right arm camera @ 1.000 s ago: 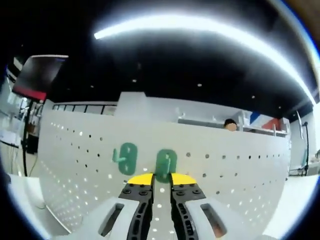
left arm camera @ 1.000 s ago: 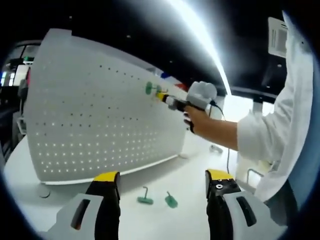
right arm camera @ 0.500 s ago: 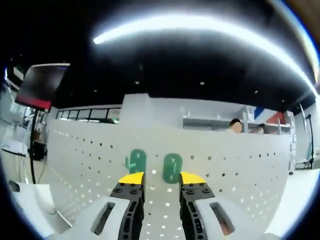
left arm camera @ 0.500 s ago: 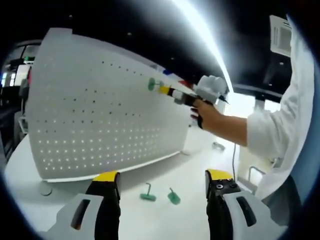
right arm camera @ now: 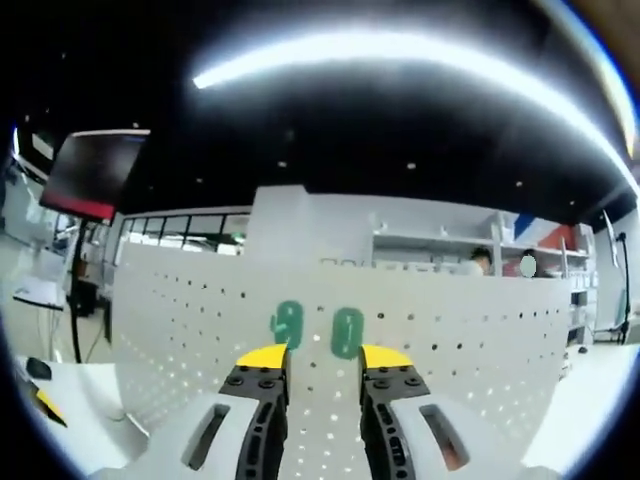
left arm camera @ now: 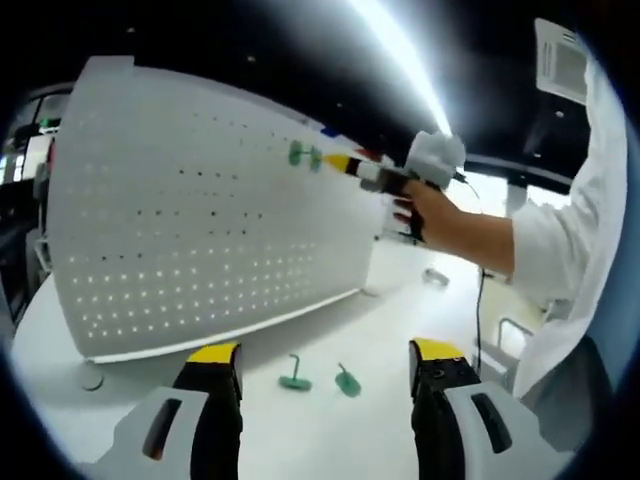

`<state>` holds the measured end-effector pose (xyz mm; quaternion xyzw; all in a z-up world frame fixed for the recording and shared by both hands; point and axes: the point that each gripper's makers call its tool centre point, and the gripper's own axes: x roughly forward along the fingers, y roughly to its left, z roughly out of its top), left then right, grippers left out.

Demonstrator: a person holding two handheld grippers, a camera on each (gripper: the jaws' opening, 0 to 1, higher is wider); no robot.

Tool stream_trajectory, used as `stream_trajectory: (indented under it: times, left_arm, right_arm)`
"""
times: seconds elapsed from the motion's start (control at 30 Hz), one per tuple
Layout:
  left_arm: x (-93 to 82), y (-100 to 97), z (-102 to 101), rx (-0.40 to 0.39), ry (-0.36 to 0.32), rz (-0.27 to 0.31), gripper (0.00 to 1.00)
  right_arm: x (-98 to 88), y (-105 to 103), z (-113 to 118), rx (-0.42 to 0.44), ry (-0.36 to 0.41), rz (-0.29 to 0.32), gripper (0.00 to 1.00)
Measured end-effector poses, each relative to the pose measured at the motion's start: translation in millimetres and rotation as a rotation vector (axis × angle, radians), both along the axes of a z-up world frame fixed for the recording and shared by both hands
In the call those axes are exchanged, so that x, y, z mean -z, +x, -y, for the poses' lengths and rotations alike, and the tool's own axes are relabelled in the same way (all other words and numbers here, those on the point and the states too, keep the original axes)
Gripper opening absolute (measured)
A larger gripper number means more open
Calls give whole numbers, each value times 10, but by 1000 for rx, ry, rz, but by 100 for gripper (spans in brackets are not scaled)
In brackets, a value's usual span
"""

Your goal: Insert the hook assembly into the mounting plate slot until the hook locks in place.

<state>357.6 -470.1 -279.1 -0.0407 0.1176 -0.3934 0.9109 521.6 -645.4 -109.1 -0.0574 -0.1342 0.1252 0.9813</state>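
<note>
The white perforated mounting plate (left arm camera: 180,210) stands upright on the white table (left arm camera: 150,420). Two green hook assemblies (left arm camera: 295,153) (left arm camera: 314,157) sit side by side high on the plate; in the right gripper view they are the left hook (right arm camera: 288,325) and the right hook (right arm camera: 347,332). My right gripper (right arm camera: 323,357) is open just in front of them, holding nothing; its yellow tip (left arm camera: 338,162) is close to the right hook. Two more green hooks (left arm camera: 294,378) (left arm camera: 346,381) lie on the table ahead of my open left gripper (left arm camera: 325,355).
A person's hand (left arm camera: 430,205) and white sleeve (left arm camera: 560,250) reach in from the right. A round plate foot (left arm camera: 88,380) rests on the table at the left. A small grey object (left arm camera: 433,276) lies behind. A dark monitor (right arm camera: 95,170) hangs at the upper left.
My right gripper was shut on the right-hand hook at the plate; it has opened, let the hook go and drawn back a little. The hook stays on the plate. The left gripper stays open.
</note>
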Motion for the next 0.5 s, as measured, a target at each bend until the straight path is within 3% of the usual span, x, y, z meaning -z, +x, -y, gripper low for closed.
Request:
stream_trajectory:
  times: [0.23, 0.33, 0.5]
  left_arm:
    - [70, -4, -1, 2, 31, -10, 69]
    - [103, -4, -3, 3, 48, -14, 68]
    - [140, 1, -14, 1, 66, -18, 68]
  right_arm:
    - [56, -179, -10, -26, 0, -21, 24]
    - [224, -274, -98, -67, -16, -81, 22]
    - [405, -363, -173, -108, -40, -130, 19]
